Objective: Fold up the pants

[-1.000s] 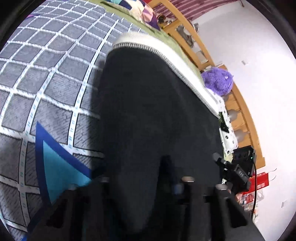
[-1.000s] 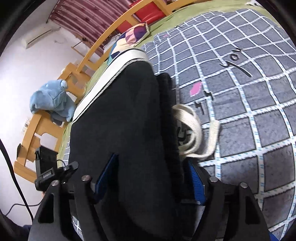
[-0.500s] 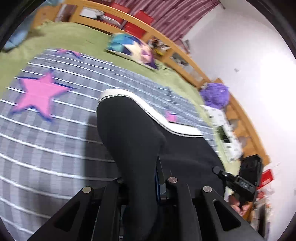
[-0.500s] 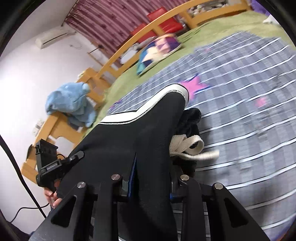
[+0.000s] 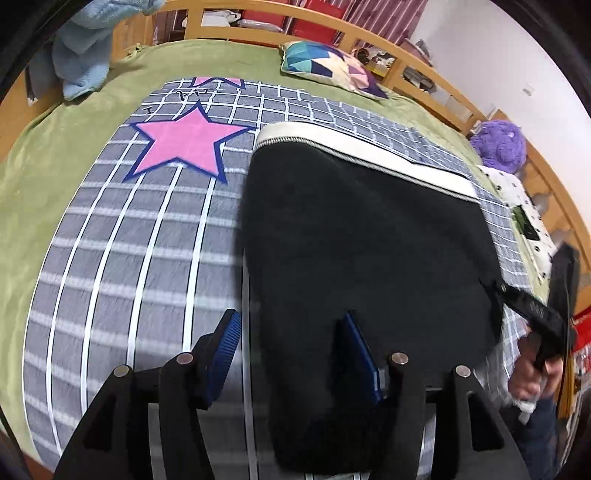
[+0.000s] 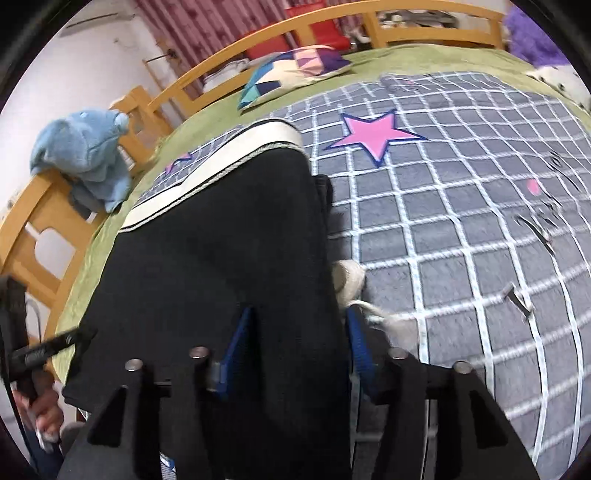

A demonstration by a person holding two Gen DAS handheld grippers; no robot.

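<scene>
ahead of the tongs spreads a bed under a green sheet (image 5: 55, 147), topped by a grey checked blanket (image 5: 122, 258) with white lines and a pink star (image 5: 184, 146). beyond it, at the far side, lies a patchwork pillow (image 5: 328, 68) against a curved wooden bed rail (image 6: 207, 74). a blue plush toy (image 6: 83, 151) hangs on the rail to the left, a purple plush toy (image 5: 498, 146) sits to the right. behind the rail stand red chairs (image 5: 314, 22) and striped maroon curtains (image 6: 207, 26). the walls (image 5: 491, 55) are plain white.
</scene>
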